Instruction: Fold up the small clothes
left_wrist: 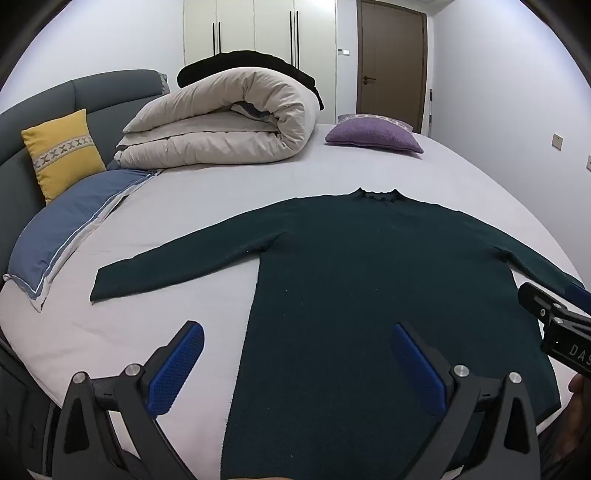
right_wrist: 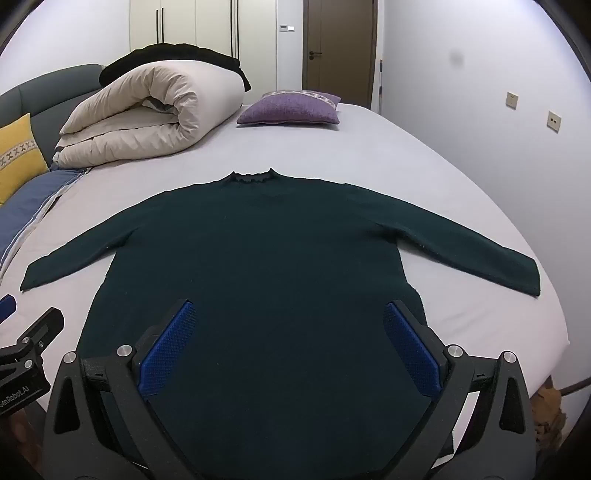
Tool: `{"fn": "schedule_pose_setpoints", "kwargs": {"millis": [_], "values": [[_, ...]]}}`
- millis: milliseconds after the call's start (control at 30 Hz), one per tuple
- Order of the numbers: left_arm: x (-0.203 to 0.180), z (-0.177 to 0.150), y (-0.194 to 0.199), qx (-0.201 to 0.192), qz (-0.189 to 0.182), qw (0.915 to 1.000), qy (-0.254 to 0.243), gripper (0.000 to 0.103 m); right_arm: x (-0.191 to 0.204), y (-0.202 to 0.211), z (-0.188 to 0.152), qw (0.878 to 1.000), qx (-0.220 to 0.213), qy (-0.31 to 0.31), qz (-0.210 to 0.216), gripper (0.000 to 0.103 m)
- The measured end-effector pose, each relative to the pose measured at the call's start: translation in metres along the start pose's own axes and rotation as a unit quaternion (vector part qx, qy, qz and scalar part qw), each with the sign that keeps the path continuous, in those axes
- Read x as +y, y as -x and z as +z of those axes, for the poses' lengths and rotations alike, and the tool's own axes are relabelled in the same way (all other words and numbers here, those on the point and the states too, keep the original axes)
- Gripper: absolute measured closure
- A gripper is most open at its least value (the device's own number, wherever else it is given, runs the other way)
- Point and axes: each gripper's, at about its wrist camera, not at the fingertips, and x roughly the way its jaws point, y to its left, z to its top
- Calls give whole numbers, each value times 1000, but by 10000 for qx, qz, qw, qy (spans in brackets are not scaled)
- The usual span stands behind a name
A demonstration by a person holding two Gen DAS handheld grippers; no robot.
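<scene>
Here the bed [left_wrist: 332, 173] fills most of the room, its pale sheet bare across the middle, with a grey headboard [left_wrist: 92, 92] along the left edge. Behind it stand a white wardrobe [left_wrist: 255, 26] and a brown door [left_wrist: 391, 59]. A rolled cream duvet [left_wrist: 229, 122] lies at the far left of the bed, something black [left_wrist: 251, 61] lying on top of it. The sweater [right_wrist: 266, 266], dark green, is spread flat across the near half of the bed, collar toward the far edge, both sleeves stretched straight out to the sides and the hem reaching the near edge. A blue pillow [left_wrist: 62, 229] lies along the left edge below a yellow cushion [left_wrist: 62, 151] that leans on the headboard; a purple cushion [right_wrist: 291, 109] lies flat near the far edge. The left gripper [left_wrist: 295, 365] hangs over the sweater's left side, jaws spread fully wide and holding nothing, one blue pad above the sheet, the other above the knit. The right gripper [right_wrist: 288, 339] hovers beside it over the sweater's lower body, equally wide apart and empty.
</scene>
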Motion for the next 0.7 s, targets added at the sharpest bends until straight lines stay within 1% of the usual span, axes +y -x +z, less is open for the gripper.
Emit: {"fn": "schedule_pose_setpoints", "kwargs": {"millis": [533, 600, 700], "values": [[3, -1, -6, -50, 87, 9999, 8, 0, 3, 2, -2, 10000, 9, 24, -2, 0], [4, -3, 3, -70, 77, 9999, 25, 0, 3, 1, -3, 10000, 14, 19, 4, 0], [5, -2, 4, -83, 85, 9999, 37, 0, 10, 2, -5, 10000, 19, 33, 13, 0]]}}
